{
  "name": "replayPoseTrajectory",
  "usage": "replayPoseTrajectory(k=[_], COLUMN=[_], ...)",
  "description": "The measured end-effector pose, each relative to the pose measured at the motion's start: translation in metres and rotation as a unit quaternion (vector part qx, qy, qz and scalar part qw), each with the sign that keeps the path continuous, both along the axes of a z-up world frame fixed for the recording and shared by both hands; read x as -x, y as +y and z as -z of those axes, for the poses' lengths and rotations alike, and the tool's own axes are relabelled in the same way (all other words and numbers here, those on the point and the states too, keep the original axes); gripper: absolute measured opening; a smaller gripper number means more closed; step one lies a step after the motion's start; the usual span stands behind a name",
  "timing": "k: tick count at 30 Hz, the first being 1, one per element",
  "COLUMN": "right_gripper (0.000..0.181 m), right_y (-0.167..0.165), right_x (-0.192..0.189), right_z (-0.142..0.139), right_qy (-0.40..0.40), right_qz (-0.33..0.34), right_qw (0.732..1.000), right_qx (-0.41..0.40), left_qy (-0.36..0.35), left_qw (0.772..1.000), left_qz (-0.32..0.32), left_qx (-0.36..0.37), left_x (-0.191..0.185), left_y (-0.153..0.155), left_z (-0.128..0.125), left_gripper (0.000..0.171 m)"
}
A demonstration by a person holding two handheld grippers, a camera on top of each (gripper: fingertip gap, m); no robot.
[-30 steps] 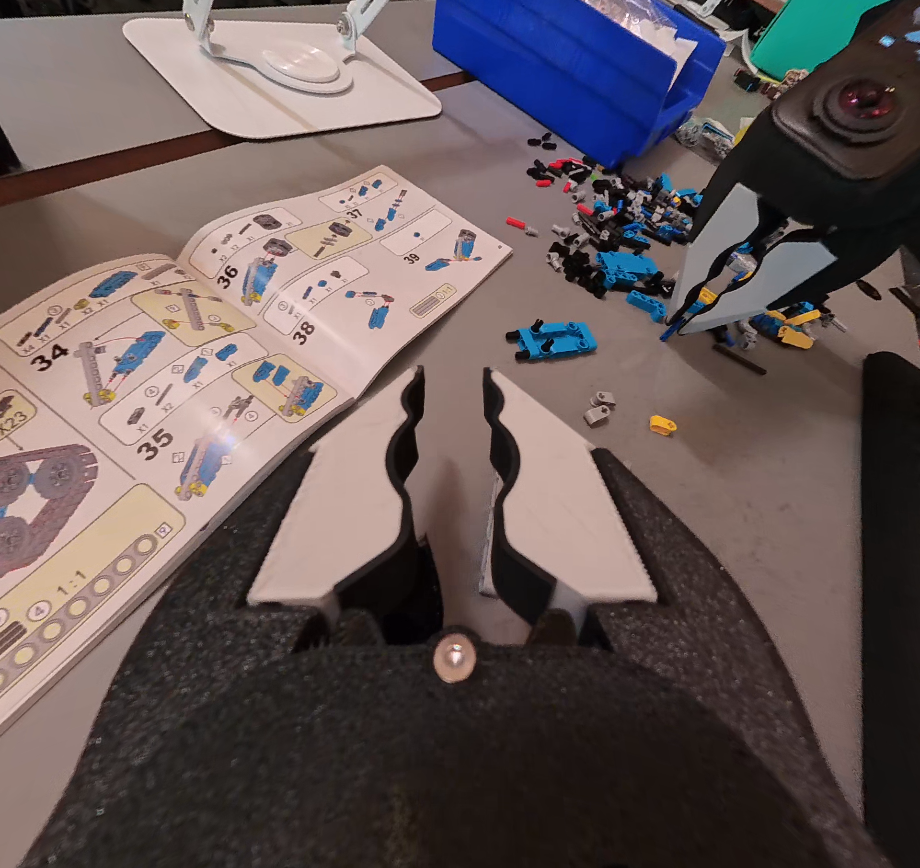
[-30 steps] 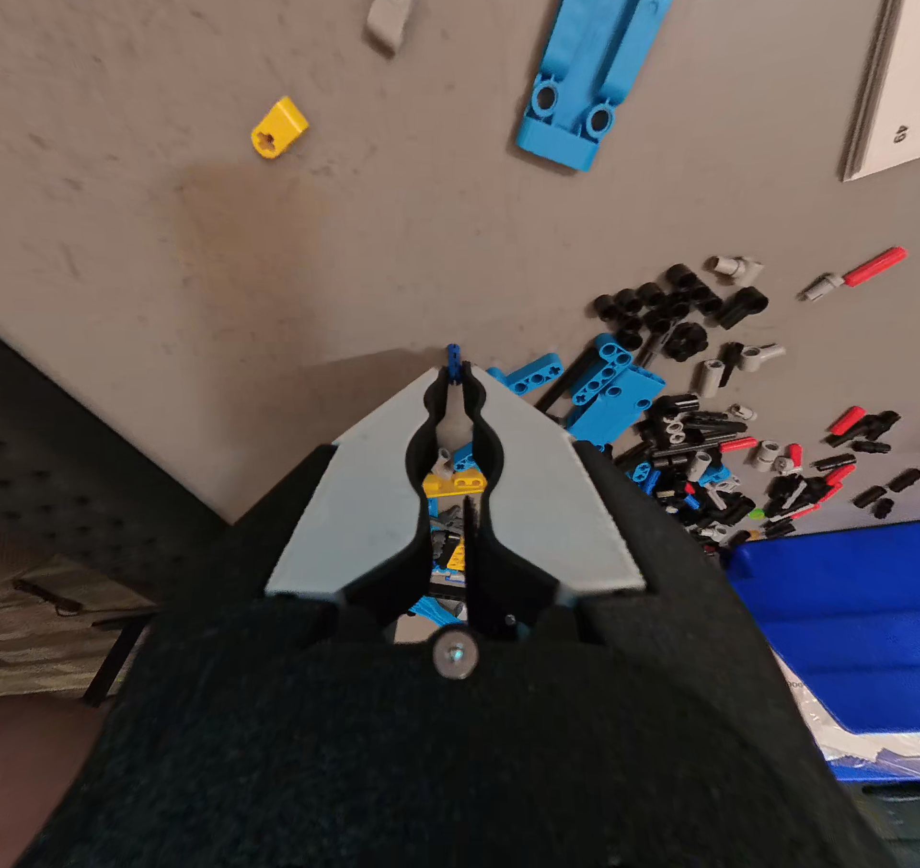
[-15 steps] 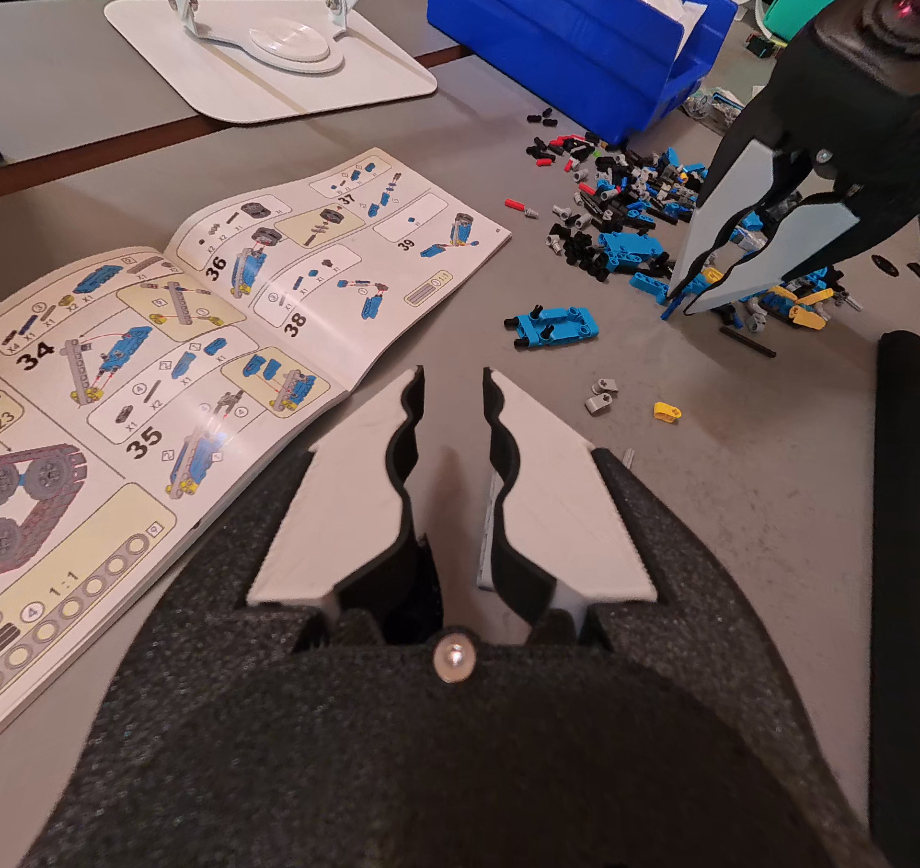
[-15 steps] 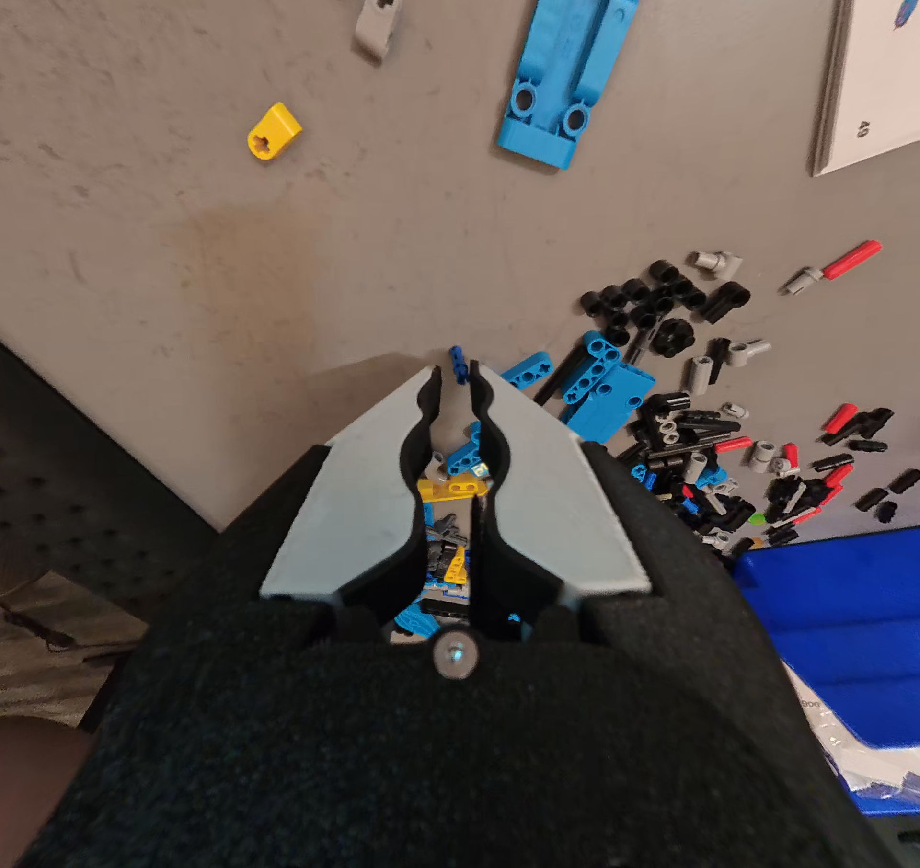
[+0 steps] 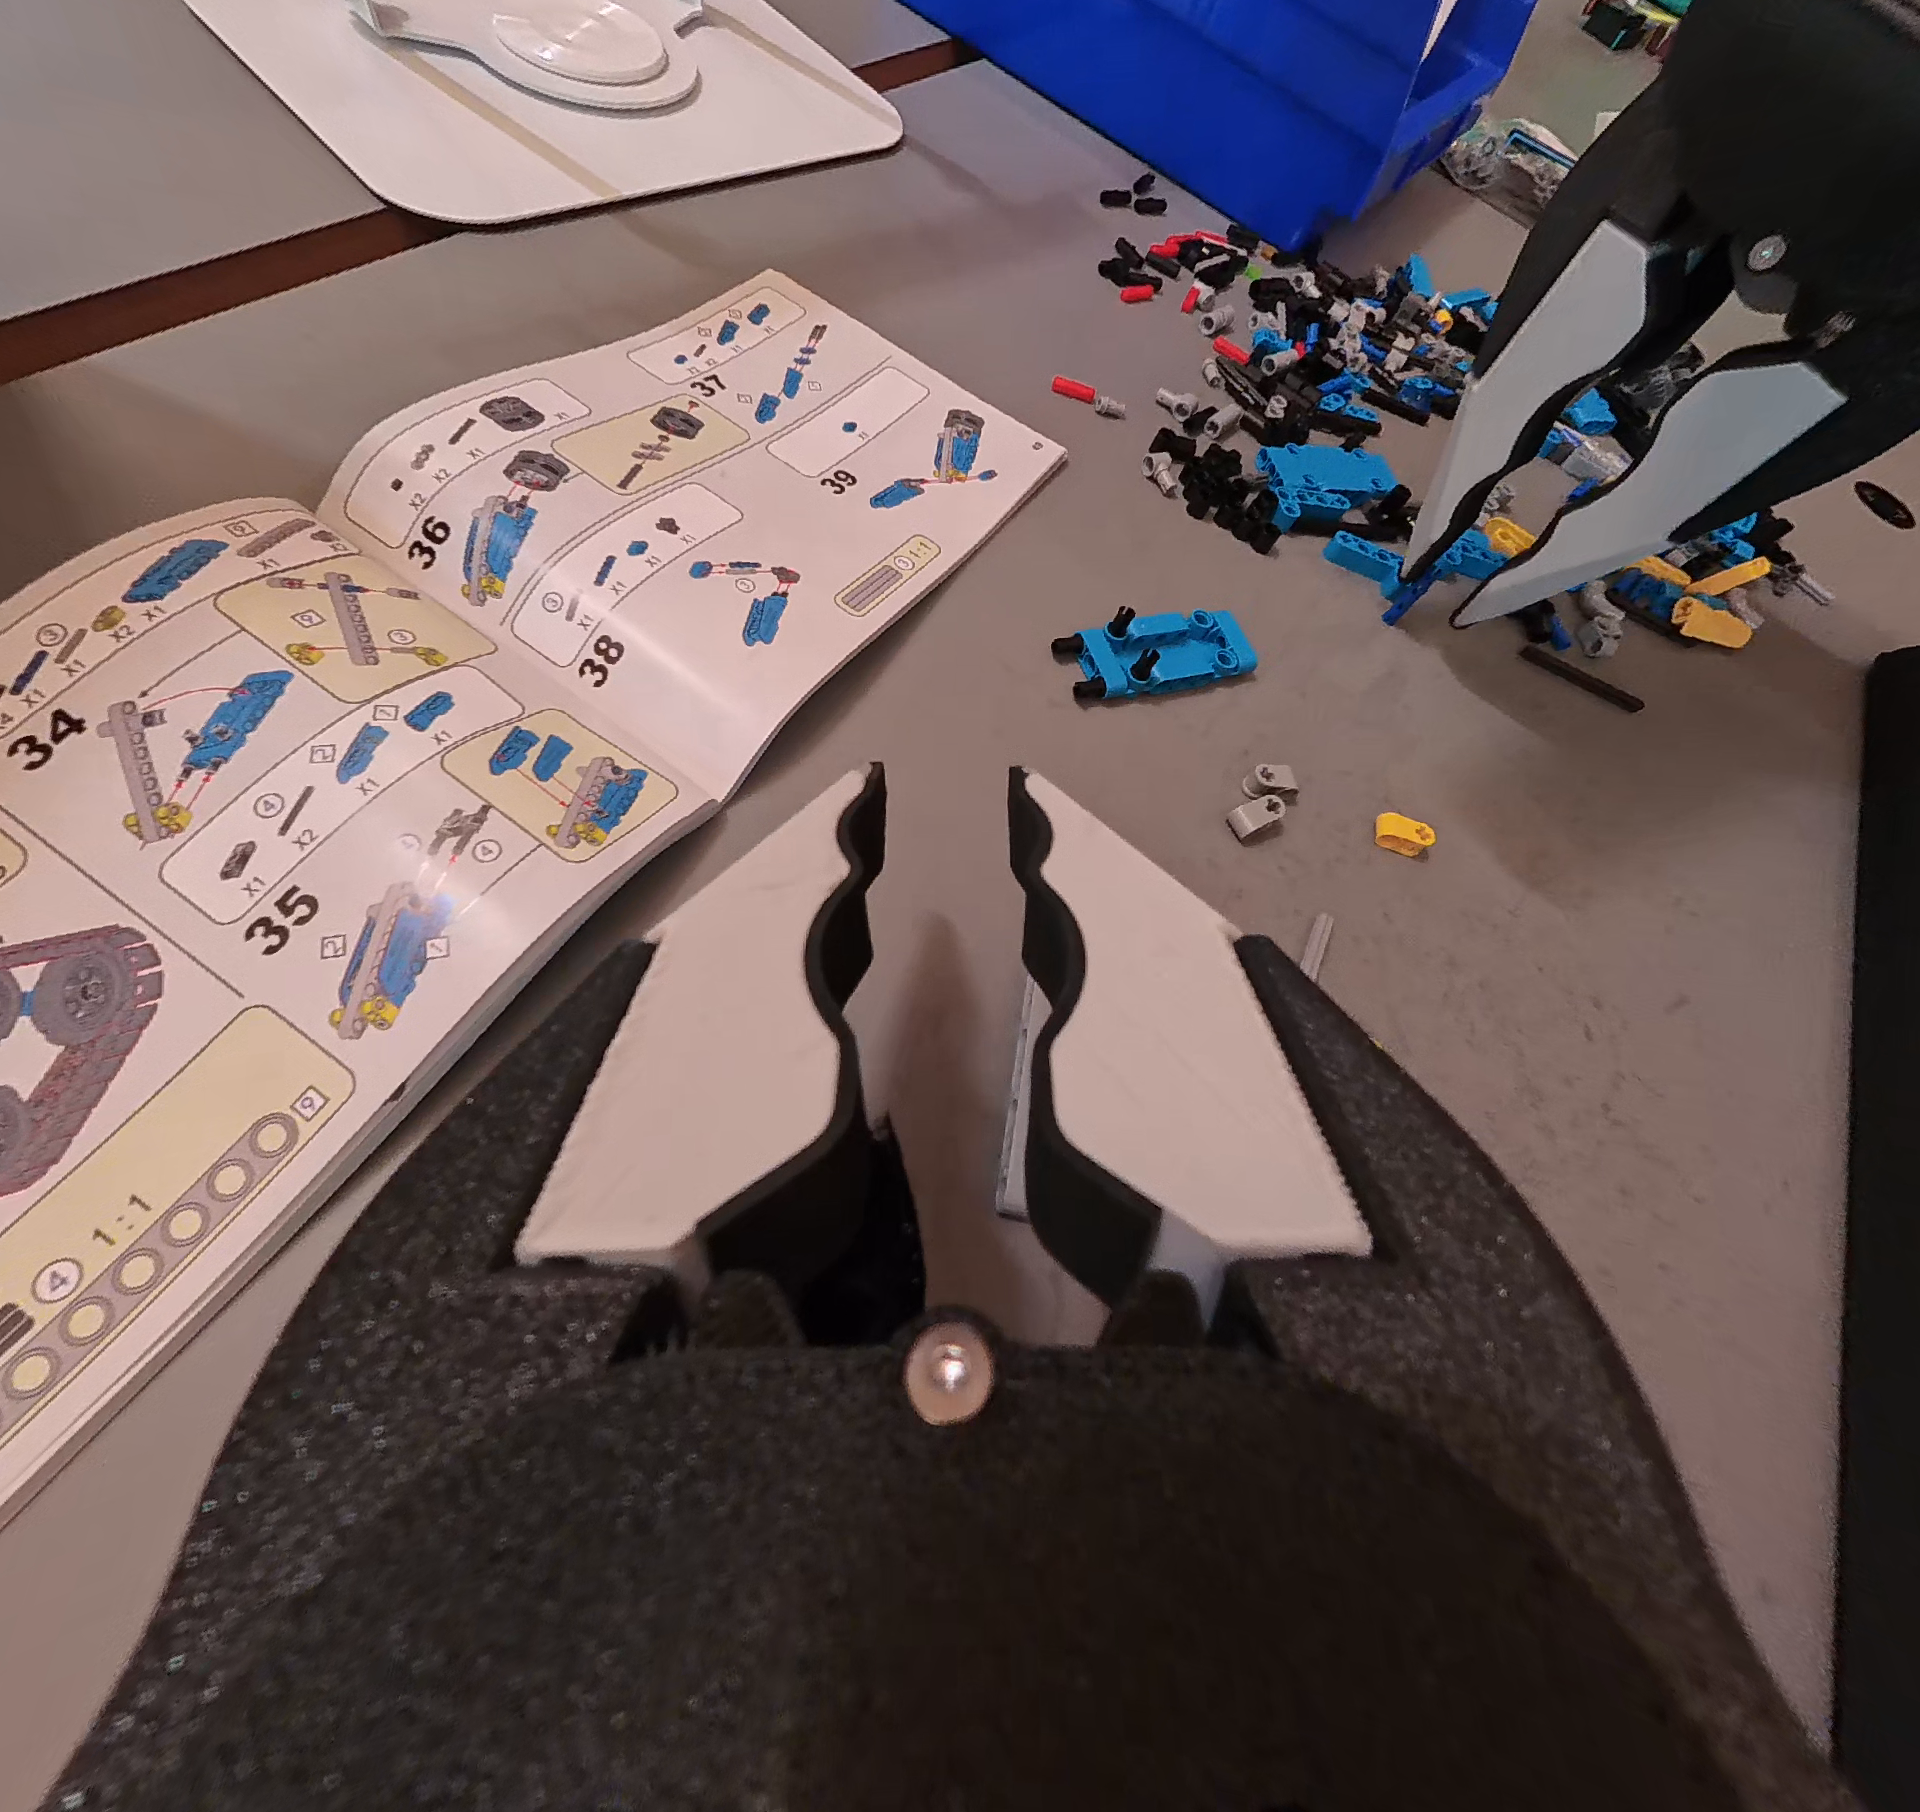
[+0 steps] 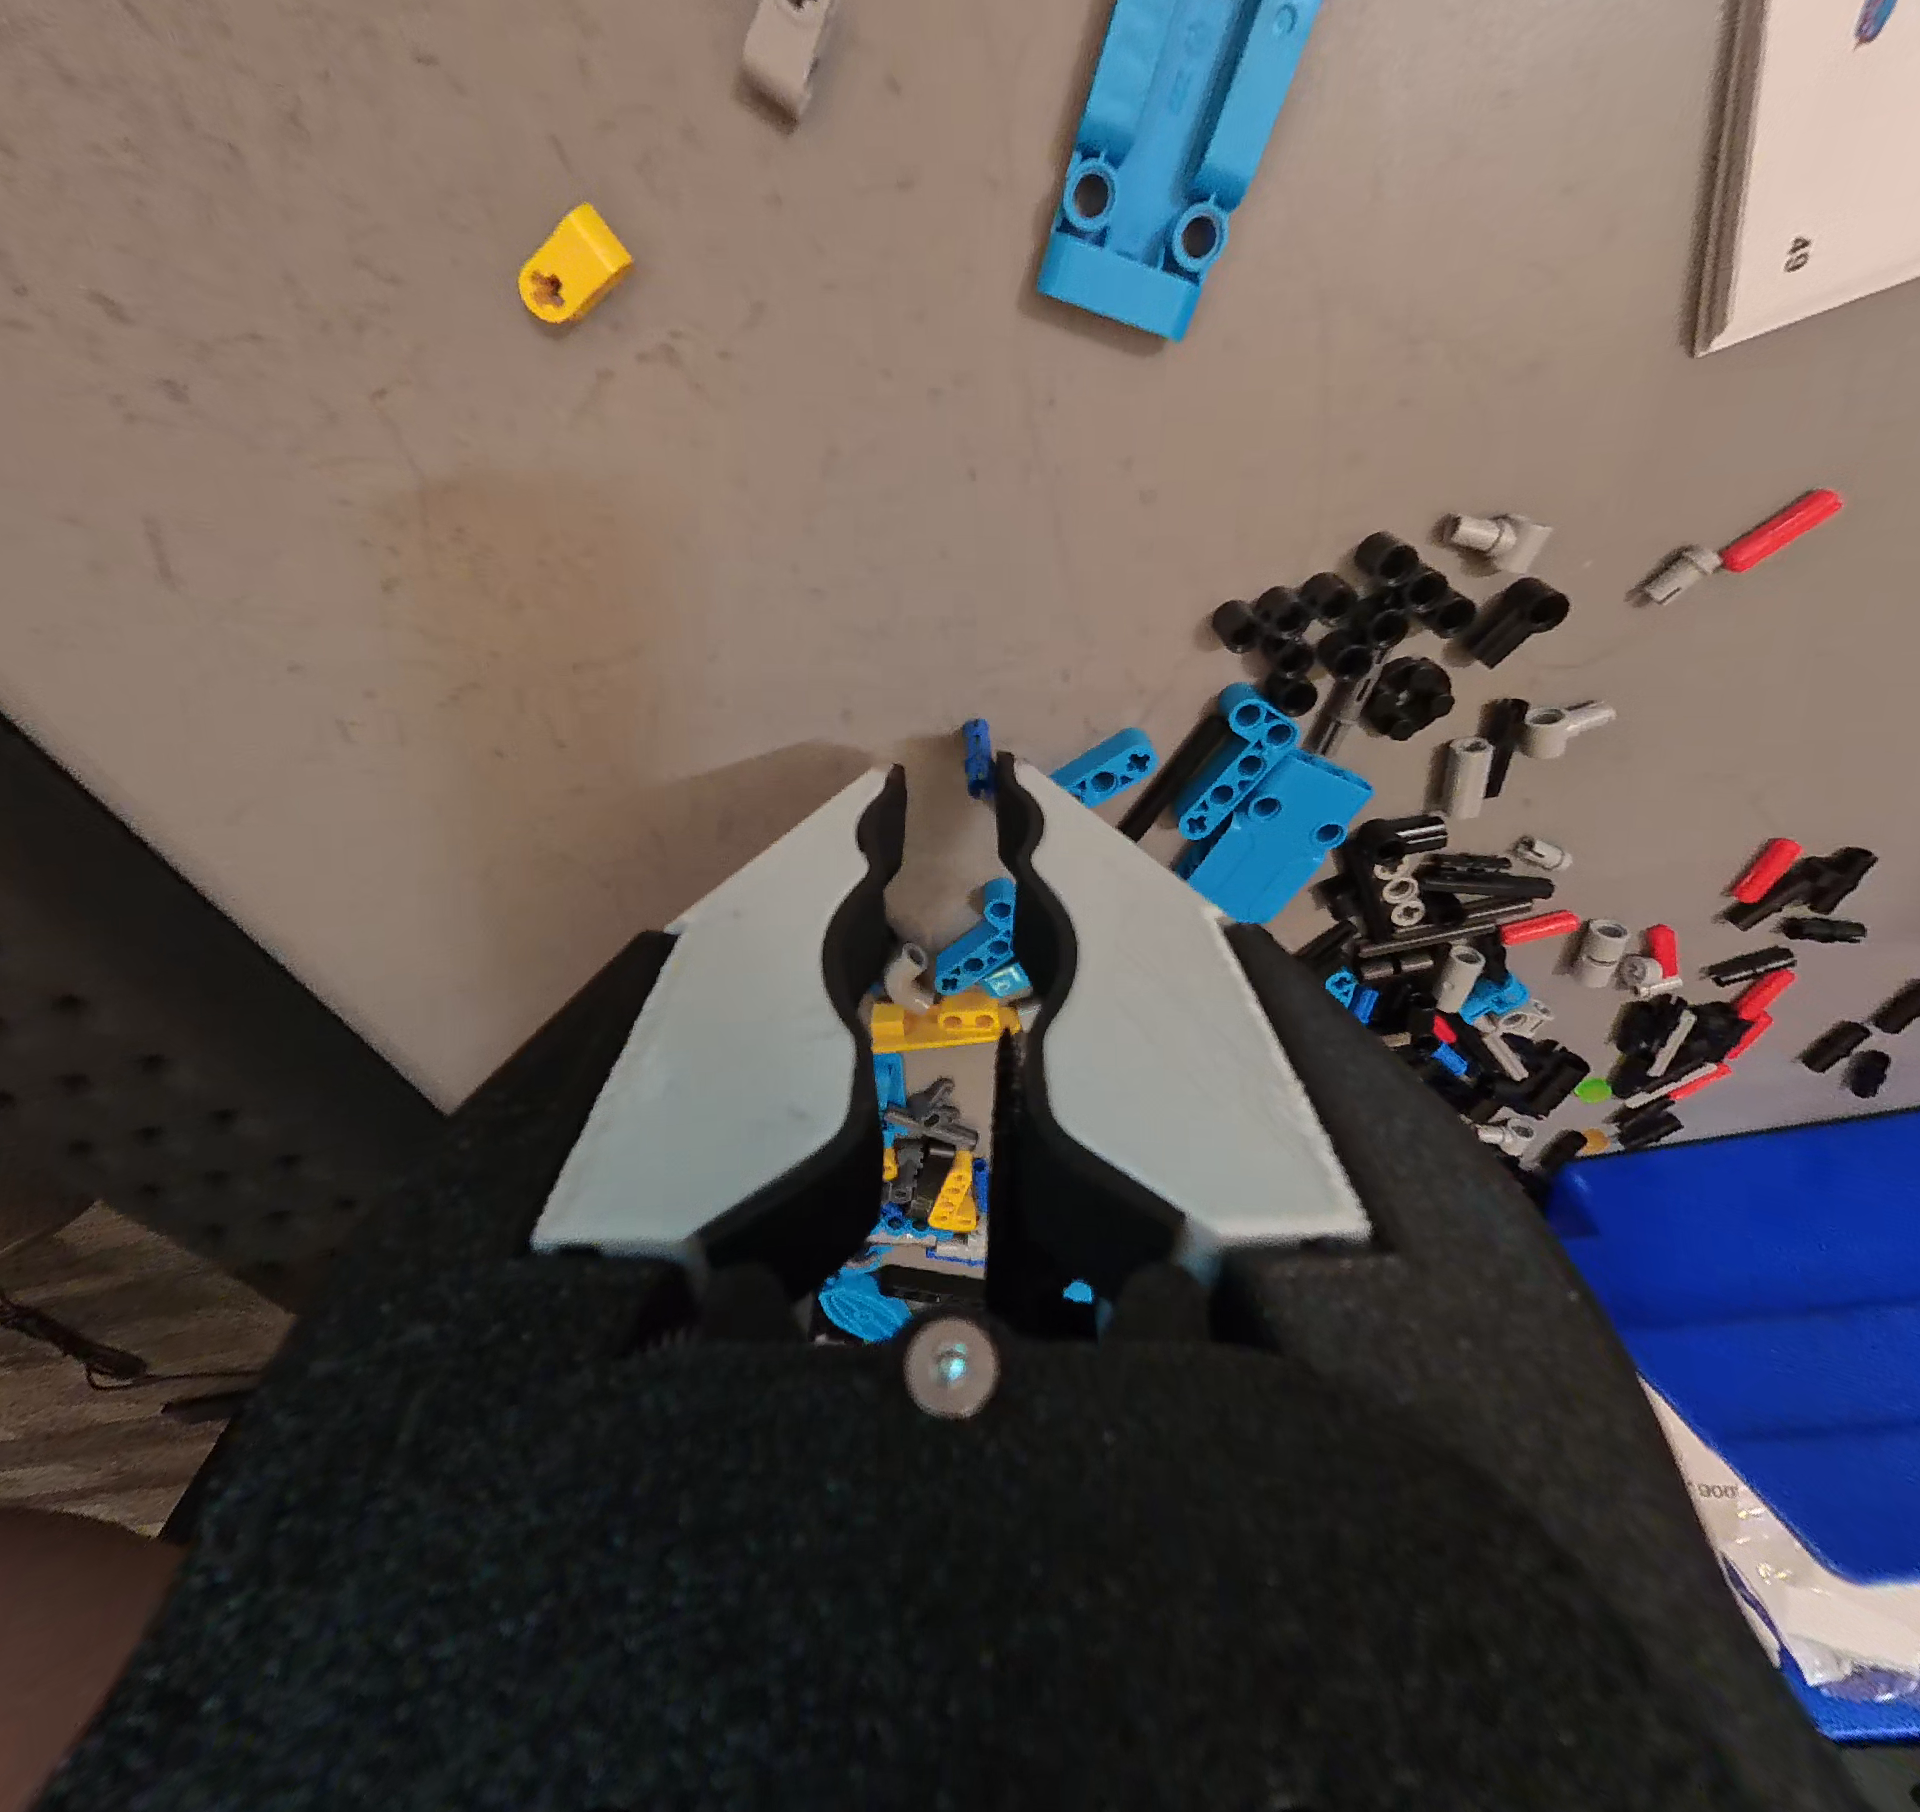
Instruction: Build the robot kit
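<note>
Open instruction booklet [image 5: 499,682], blue bin [image 5: 1195,27], white stand base [image 5: 540,89], scattered brick pieces [image 6: 1455,879] on grey table [image 5: 1507,1087]

The table [image 5: 1455,1087] was plain matt grey; the bin [image 5: 1195,48] was solid deep blue; the booklet [image 5: 416,723] had white pages with pale yellow panels and blue, grey and black drawings; the loose pieces [image 5: 1320,391] were mixed black, bright blue, grey, red and yellow; one panel piece [image 6: 1174,121] was sky blue; one small connector [image 6: 574,263] was yellow; the stand base [image 5: 520,121] was white.
</note>
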State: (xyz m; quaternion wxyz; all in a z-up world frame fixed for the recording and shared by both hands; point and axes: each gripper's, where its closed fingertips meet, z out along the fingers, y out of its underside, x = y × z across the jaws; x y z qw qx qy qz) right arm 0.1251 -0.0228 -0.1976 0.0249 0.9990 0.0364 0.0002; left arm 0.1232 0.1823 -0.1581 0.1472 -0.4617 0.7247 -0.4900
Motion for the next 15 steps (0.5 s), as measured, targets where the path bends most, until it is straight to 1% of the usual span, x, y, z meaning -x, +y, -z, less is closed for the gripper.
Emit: replayPoseTrajectory(k=[15], right_gripper=[0.020], right_y=[-0.0002], right_x=[-0.0016], right_z=[0.0074], right_qy=[0.003], right_qz=[0.001], right_qw=[1.000], right_qx=[-0.004], left_qy=[0.001], left_qw=[1.000], left_qz=[0.004], left_qx=[-0.008], left_x=[0.0006], left_y=[-0.0014], left_z=[0.0019], left_gripper=[0.023])
